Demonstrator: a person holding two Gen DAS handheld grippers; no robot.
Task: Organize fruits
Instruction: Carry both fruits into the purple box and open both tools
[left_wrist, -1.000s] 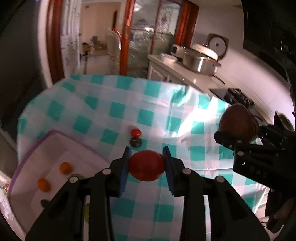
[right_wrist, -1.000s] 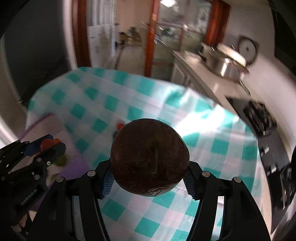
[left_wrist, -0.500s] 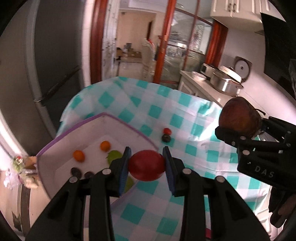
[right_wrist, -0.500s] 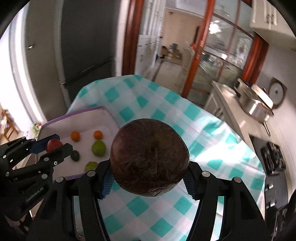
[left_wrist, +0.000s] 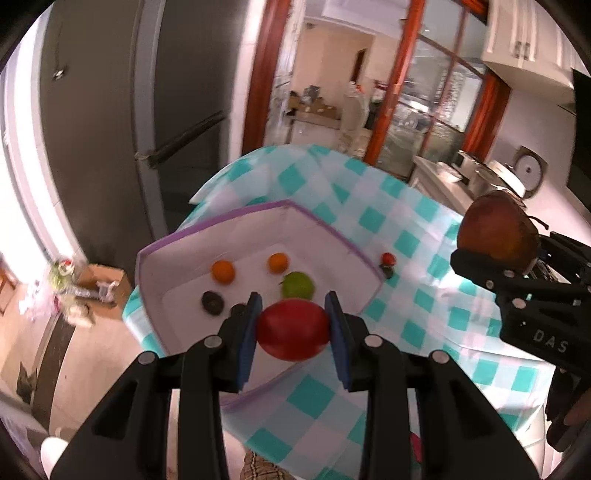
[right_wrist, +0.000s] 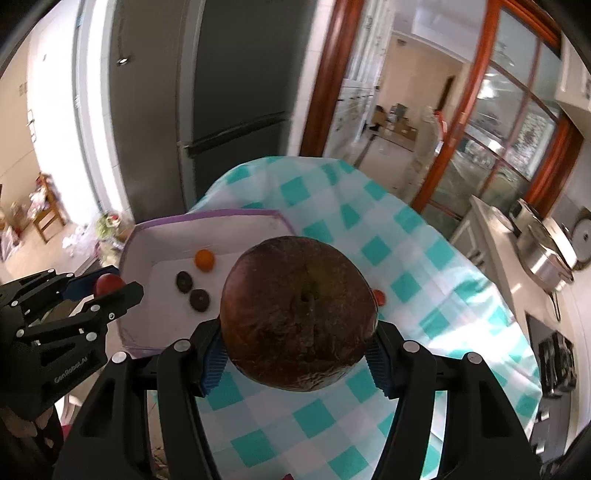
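Left claw (left_wrist: 293, 328) pinching a smooth, glossy red tomato (left_wrist: 293, 329) between blue ribbed pads, held above the near edge of a white, purple-rimmed tray (left_wrist: 177, 258). Just beyond that claw, in the tray: a round green fruit (left_wrist: 297, 285), two small oranges (left_wrist: 222, 271), dark wrinkled discs (left_wrist: 212, 302). Right claw (right_wrist: 297, 345) clamped on a big, rough, dull brown apple (right_wrist: 298, 314), over the checked teal-and-white cloth on the desk (right_wrist: 406, 266).

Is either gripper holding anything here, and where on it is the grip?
Left gripper clamps a red fruit across its sides; right gripper clamps a big brown fruit likewise.
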